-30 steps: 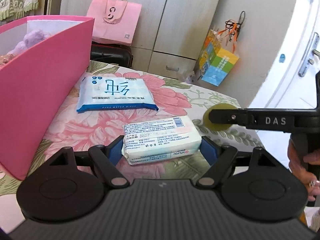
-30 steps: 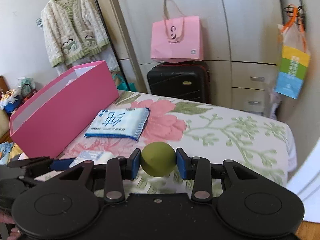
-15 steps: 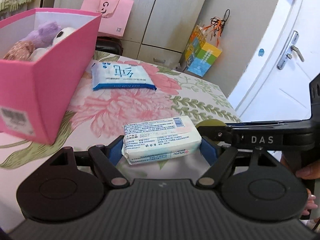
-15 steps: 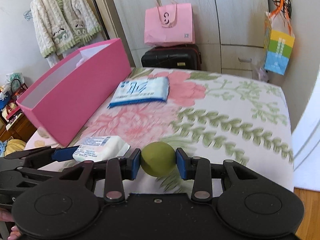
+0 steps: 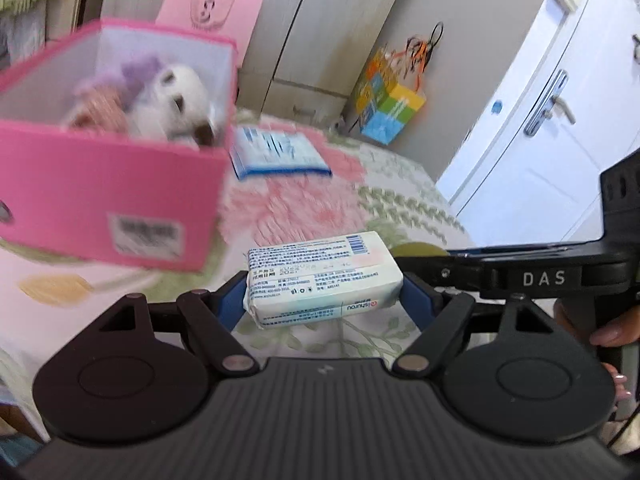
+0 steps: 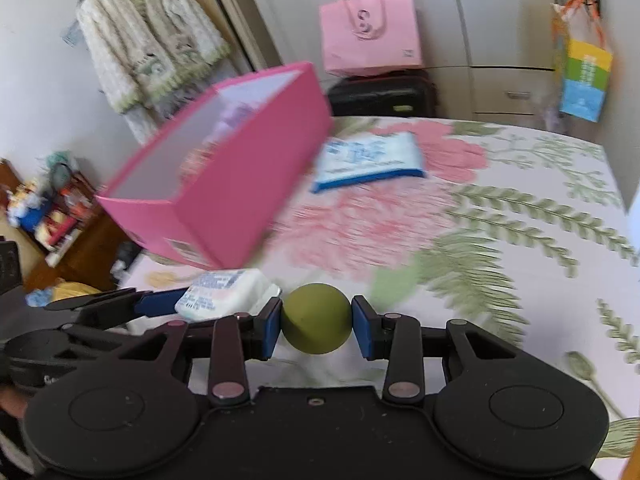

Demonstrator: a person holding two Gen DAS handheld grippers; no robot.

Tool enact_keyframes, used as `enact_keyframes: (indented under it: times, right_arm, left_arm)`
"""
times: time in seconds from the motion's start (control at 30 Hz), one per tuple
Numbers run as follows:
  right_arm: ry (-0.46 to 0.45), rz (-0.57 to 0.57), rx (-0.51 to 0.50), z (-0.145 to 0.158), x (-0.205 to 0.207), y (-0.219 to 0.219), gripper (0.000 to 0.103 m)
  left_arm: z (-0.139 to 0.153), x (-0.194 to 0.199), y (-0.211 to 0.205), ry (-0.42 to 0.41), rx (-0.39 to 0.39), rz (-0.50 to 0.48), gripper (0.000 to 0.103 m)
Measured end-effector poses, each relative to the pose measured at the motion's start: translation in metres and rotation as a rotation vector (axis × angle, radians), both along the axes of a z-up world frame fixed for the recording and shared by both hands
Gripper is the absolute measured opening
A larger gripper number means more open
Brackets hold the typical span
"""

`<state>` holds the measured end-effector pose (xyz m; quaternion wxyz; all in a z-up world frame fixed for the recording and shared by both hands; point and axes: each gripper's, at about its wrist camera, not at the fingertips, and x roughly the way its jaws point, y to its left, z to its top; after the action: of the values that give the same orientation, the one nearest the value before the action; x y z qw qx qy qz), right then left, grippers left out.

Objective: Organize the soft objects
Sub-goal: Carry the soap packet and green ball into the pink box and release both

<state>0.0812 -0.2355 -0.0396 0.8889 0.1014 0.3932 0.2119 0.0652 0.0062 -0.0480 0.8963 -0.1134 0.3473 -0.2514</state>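
We hold our left gripper [image 5: 323, 298] clamped on a white tissue pack [image 5: 320, 280], its blue pads pressing the pack's two short ends above the floral bedspread [image 5: 304, 204]. Our right gripper [image 6: 317, 326] is clenched on an olive-green ball [image 6: 316, 319], one pad at the ball's 9 o'clock side and the other at its 3 o'clock side.

In the left wrist view the pink box [image 5: 100, 196] sits on the bed at about 10 o'clock from the tissue pack, with plush toys [image 5: 176, 104] inside it, blurred. A blue-and-white wipes packet [image 5: 276, 152] lies flat on the bedspread just beside the box's right corner, at 12 o'clock from the held pack.

In the right wrist view the tissue pack shows at 9 o'clock from the ball, just beside it, and the wipes packet lies at 12 o'clock, well apart. A pink paper bag [image 6: 370, 34] stands on a black suitcase [image 6: 382, 94] beyond the bed.
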Motion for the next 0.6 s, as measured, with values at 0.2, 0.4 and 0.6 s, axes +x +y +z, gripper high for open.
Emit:
enact_keyframes:
  times: [0.2,0.4,0.6]
  right_arm:
    - [-0.051,0.073,0.046,0.027,0.005,0.034,0.043]
    - [-0.162,0.134,0.028,0.062,0.018,0.067,0.043]
    - [-0.225,0.14,0.021,0.076,0.05,0.097,0.043]
  left_arm:
    - [0.041,0.002,0.037,-0.08,-0.018,-0.022,0.079]
    - [0.072,0.014,0.062,-0.153,0.001,-0.005,0.079]
    - [0.078,0.04,0.084,-0.203,0.024,0.083,0.079]
